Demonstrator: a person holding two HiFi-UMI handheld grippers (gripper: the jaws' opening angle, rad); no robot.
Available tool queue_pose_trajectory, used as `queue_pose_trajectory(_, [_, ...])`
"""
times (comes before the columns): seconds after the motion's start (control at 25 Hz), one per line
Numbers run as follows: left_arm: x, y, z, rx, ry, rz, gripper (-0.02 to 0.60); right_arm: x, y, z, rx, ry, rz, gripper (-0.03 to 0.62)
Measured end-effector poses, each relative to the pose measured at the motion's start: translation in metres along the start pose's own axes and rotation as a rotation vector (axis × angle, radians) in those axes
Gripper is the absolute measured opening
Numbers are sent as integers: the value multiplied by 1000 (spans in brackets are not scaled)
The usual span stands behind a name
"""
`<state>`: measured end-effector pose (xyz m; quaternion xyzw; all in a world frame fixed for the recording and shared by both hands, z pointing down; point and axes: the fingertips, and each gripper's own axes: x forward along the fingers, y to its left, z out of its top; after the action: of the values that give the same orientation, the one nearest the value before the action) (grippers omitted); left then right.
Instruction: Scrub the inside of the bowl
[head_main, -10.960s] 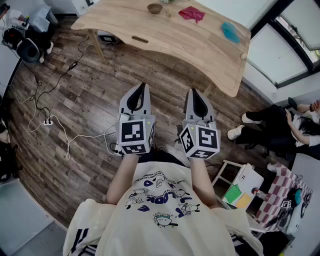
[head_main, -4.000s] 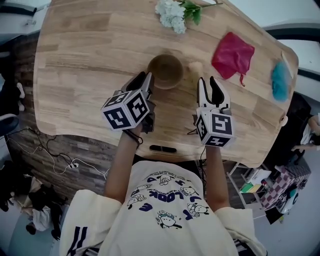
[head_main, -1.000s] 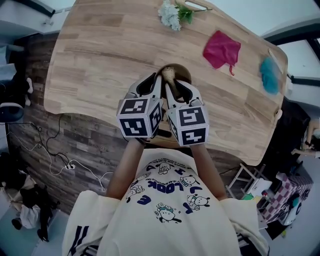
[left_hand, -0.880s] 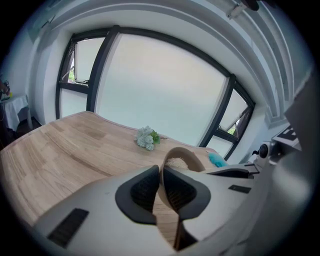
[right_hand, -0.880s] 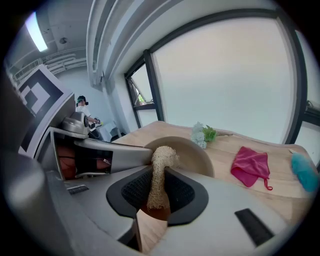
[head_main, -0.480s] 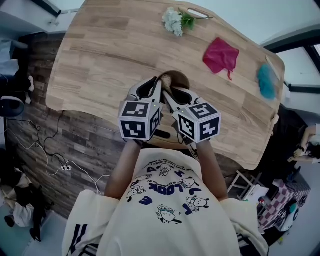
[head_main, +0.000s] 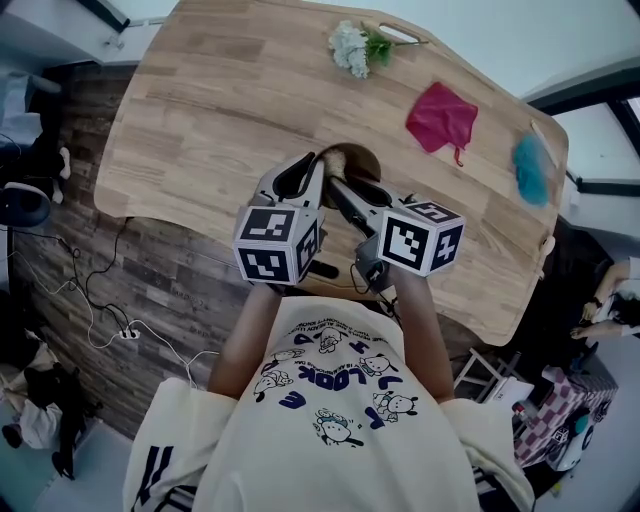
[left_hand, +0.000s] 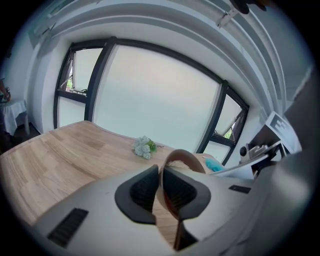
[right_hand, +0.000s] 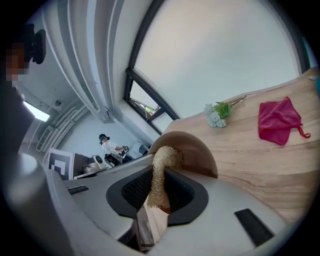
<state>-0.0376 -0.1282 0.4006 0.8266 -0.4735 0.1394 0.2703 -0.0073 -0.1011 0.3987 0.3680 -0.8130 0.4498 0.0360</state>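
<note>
A brown wooden bowl (head_main: 352, 160) is held tilted over the table's near side, its rim pinched between the jaws of my left gripper (head_main: 318, 168). In the left gripper view the bowl (left_hand: 184, 159) rises edge-on from the shut left gripper (left_hand: 161, 175). My right gripper (head_main: 342, 186) is shut on a tan fibrous scrubber (right_hand: 161, 172) whose curled tip reaches into the bowl (right_hand: 196, 146). In the right gripper view, the right gripper (right_hand: 159, 176) grips the scrubber low, with a pale wooden piece below. The two grippers sit side by side, nearly touching.
On the wooden table (head_main: 210, 110) lie white flowers (head_main: 350, 46) at the far edge, a red cloth (head_main: 440, 114) and a teal item (head_main: 530, 168) to the right. Cables run across the floor at left. A person stands far off in the right gripper view.
The right gripper has rolled, its marker cube swinging out to the right. Both grippers and the bowl have risen slightly. The grips are unchanged.
</note>
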Motion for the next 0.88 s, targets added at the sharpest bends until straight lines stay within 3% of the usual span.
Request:
queue_pose_trajectory(0.2, [-3, 0, -6, -42, 12, 6, 55, -2, -3, 2, 41, -20, -8, 66])
queue_pose_trajectory(0.4, [-2, 0, -9, -48, 33, 12, 55, -3, -6, 3, -39, -42, -76, 66])
queue_pose_trajectory(0.68, [-2, 3, -11, -60, 52, 27, 48, -13, -8, 16, -243, -108, -199, 63])
queue_pose_trajectory(0.88, [-5, 11, -15, -92, 58, 39, 48, -21, -15, 22, -283, -137, -260, 63])
